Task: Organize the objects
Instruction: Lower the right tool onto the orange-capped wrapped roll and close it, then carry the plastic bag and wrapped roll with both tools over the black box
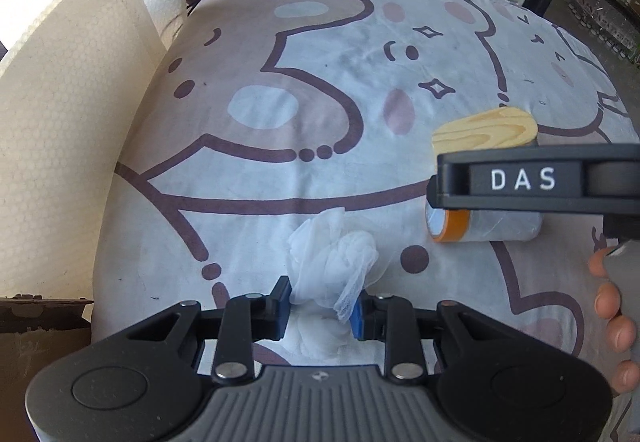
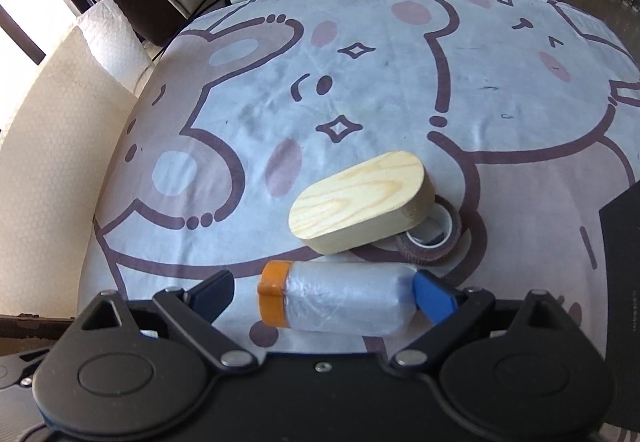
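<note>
- My left gripper is clamped on a crumpled wad of white gauzy mesh, its blue pads pressing the wad from both sides; most of the wad bulges out just ahead of the fingertips.
- Under it lies the white tablecloth printed with brown cartoon bears, which covers the whole work surface.
- Ahead and to the right of my left gripper I see the right gripper's black body marked "DAS" crossing the view, with a person's fingers wrapped round its handle at the right edge.
- My right gripper stands wide apart, gripping nothing.
- A clear plastic-wrapped cylinder with an orange end band lies on its side between the two fingers, orange end toward the left finger; the right blue pad sits just at its other end, though I cannot tell whether it touches.
- Just beyond the cylinder sits an oval light wooden block, one end propped on a roll of brown tape ahead and right of my right gripper.
- Far left of both grippers stands a cream roll of honeycomb-textured paper.
</note>
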Available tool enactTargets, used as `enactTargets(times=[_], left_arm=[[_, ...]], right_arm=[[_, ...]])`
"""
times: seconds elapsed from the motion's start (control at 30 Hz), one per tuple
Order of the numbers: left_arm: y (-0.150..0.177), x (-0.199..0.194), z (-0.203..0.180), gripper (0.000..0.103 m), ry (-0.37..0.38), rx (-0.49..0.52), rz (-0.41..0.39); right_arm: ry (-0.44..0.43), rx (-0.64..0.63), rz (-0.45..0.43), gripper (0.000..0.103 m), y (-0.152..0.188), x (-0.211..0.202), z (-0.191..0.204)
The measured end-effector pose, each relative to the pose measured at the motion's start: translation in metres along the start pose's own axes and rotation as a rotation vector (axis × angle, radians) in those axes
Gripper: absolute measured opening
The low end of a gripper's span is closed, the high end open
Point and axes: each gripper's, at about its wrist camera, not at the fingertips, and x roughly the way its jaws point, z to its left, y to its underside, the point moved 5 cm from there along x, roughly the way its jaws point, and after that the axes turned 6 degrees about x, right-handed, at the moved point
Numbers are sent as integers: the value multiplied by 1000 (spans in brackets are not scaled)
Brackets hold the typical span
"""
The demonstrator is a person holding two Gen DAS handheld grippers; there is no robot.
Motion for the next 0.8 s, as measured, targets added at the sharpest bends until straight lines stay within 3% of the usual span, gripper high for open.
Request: enactTargets(times=[0.17, 0.3, 0.8], left_arm=[[-1, -3, 2, 30, -3, -18, -8], [-2, -6, 0, 30, -6, -25, -19], [-6, -47, -13, 30, -28, -69, -95]], right_arm=[[60, -28, 39, 88, 4, 13, -2], [43, 0, 79, 85, 6, 15, -9], [-16, -73, -19, 82, 4, -43, -17]])
